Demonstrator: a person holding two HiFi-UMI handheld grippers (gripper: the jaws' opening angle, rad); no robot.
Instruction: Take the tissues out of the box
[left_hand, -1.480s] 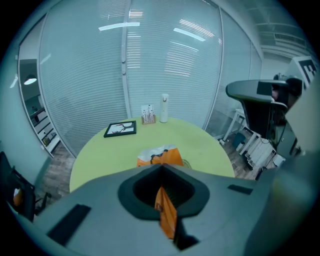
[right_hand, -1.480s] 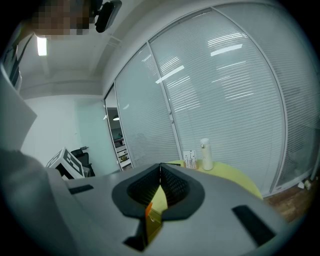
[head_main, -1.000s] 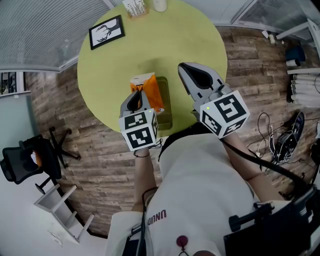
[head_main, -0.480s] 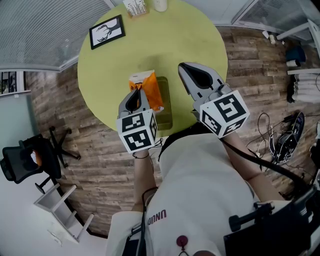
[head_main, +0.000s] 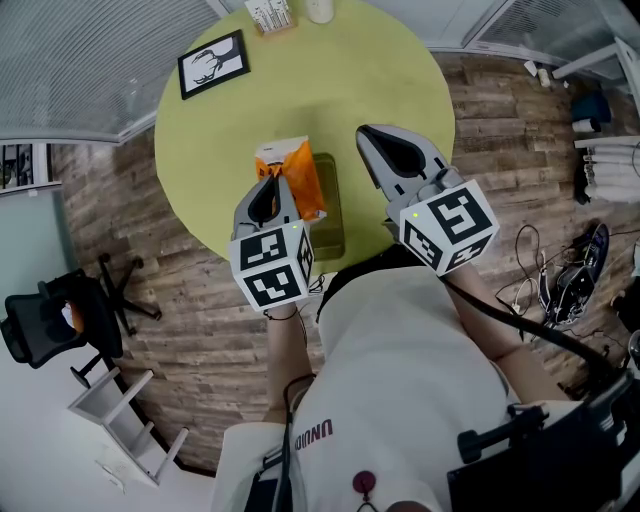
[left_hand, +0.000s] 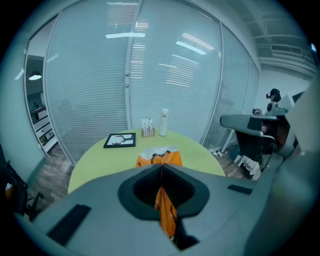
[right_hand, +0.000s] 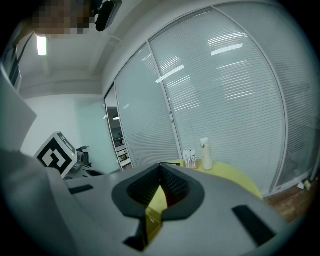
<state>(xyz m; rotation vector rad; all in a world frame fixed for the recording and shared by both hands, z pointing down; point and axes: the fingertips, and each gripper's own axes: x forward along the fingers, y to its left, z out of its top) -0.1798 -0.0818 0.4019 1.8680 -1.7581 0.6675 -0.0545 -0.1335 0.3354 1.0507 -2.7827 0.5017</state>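
An orange tissue pack (head_main: 292, 173) hangs over the near part of the round yellow-green table (head_main: 380, 70), with my left gripper (head_main: 270, 186) shut on its near edge. In the left gripper view the orange pack (left_hand: 161, 158) sticks up past the closed left gripper (left_hand: 161, 168) and shows in the slit below. The olive-green box (head_main: 331, 215) lies on the table just right of the pack. My right gripper (head_main: 374, 141) is held above the table to the right of the box, jaws together, nothing in them. Through the right gripper (right_hand: 160, 166) slit a corner of the box (right_hand: 152, 220) shows.
A framed black-and-white picture (head_main: 213, 63) lies at the table's far left. A white bottle (head_main: 319, 9) and a small card holder (head_main: 268, 14) stand at the far edge. An office chair (head_main: 48, 318) and a white step stool (head_main: 112, 400) stand on the wooden floor at left, cables (head_main: 560, 275) at right.
My left gripper has risen slightly towards the camera, carrying the orange pack up and a little farther from the box. The right gripper has not moved.
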